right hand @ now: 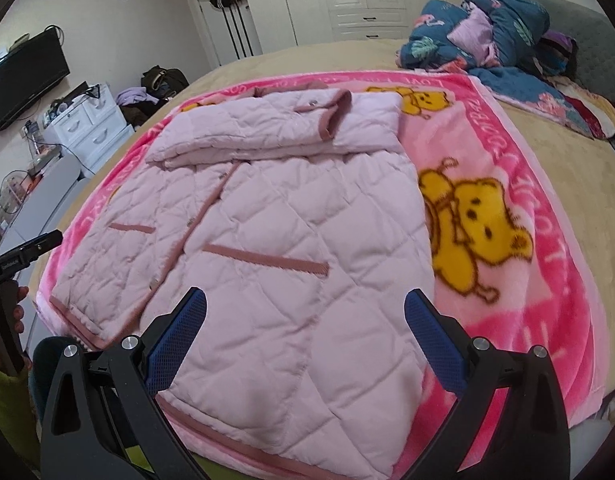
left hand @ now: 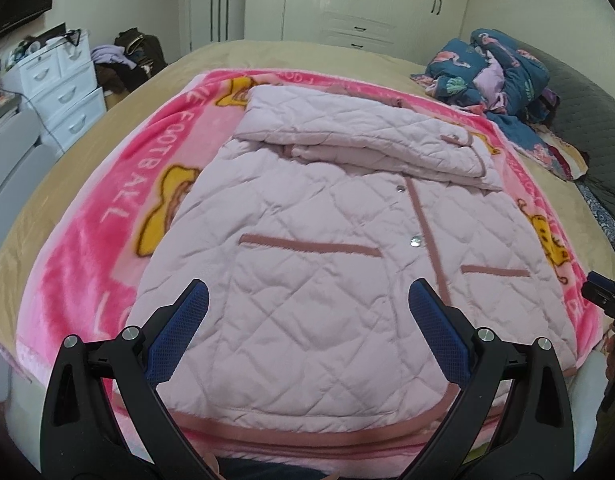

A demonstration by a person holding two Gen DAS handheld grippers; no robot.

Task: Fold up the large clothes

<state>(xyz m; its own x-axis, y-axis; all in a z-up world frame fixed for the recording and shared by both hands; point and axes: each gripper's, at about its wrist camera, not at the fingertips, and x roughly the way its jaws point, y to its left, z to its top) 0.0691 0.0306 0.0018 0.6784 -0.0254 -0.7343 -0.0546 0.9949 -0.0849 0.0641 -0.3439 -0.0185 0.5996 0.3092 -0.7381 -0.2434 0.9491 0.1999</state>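
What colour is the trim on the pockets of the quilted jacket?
Dusty rose, darker than the pale pink jacket; the pocket trim shows best in the left wrist view.

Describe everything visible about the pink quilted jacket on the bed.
The quilted jacket is pale pink, puffy fabric stitched in diamonds, with dusty-rose trim along the hem, front placket, cuff and two pocket openings. Silver snaps run down the front. It lies flat, front up, on the pink cartoon blanket, hem nearest the cameras, its sleeves folded across the chest. Left gripper and right gripper are both open, gripping nothing.
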